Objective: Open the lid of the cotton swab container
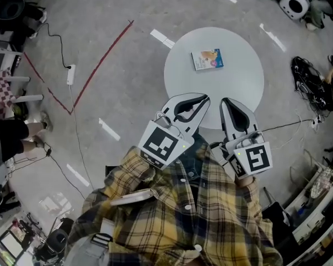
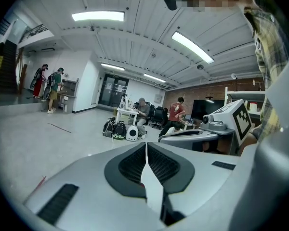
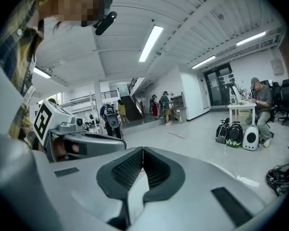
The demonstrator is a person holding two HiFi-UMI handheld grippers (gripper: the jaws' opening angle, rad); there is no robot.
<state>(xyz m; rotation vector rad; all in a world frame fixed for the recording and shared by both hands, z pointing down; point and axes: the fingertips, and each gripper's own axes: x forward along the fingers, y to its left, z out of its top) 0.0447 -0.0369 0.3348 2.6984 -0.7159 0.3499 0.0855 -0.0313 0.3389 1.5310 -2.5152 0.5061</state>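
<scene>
The cotton swab container [image 1: 207, 59] lies flat on the far half of the round white table [image 1: 241, 90]. It is a small pack with blue and orange print, well apart from both tools. From the head view I cannot tell whether its lid is up or down

Both tools are held close to the person's plaid shirt [image 1: 172, 215], at the near edge of the table, with their tips pointing toward the far side. The left gripper [image 1: 203, 98] has its jaws fully together. In the left gripper view its ribbed dark pads [image 2: 132, 163] meet along one thin seam, and nothing is caught between them. The right gripper [image 1: 225, 102] stands just beside it on the right, the two tips near each other but not touching. Its jaws are pressed together as well: in the right gripper view the pads [image 3: 125, 170] touch at the tip and grip nothing. A marker cube [image 1: 164, 144] sits on the near end of the left tool, and another on the right one

Each gripper view catches the other tool at its side and looks out across a wide hall, where a few people [image 2: 143, 109] sit at a far desk. Left of the table, on the grey floor [image 1: 127, 110], run a red tape line [image 1: 102, 60] and a cable to a white power strip [image 1: 71, 74]
</scene>
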